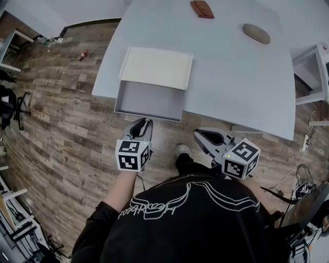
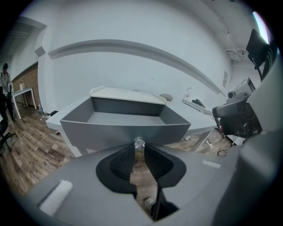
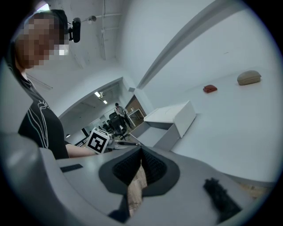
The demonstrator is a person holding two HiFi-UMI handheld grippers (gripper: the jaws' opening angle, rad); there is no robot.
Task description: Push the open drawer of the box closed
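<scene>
A box with a cream lid (image 1: 157, 67) sits on the white table (image 1: 241, 87) near its front edge. Its grey drawer (image 1: 149, 100) is pulled out toward me and is empty inside. My left gripper (image 1: 145, 121) hangs just in front of the drawer's front wall (image 2: 126, 128), apart from it, with its jaws a narrow gap apart and nothing between them (image 2: 139, 148). To the right, off the table's edge, my right gripper (image 1: 198, 132) has its jaws together and empty (image 3: 141, 150). In the right gripper view the box (image 3: 174, 114) and drawer (image 3: 148, 134) lie to the left.
A brown item (image 1: 202, 8) and a beige oblong object (image 1: 256, 33) lie at the table's far side. A white shelf unit (image 1: 311, 77) stands at the right with cables on the wooden floor. My shoe (image 1: 182, 150) is below the table edge. An office chair (image 1: 13, 105) is at the left.
</scene>
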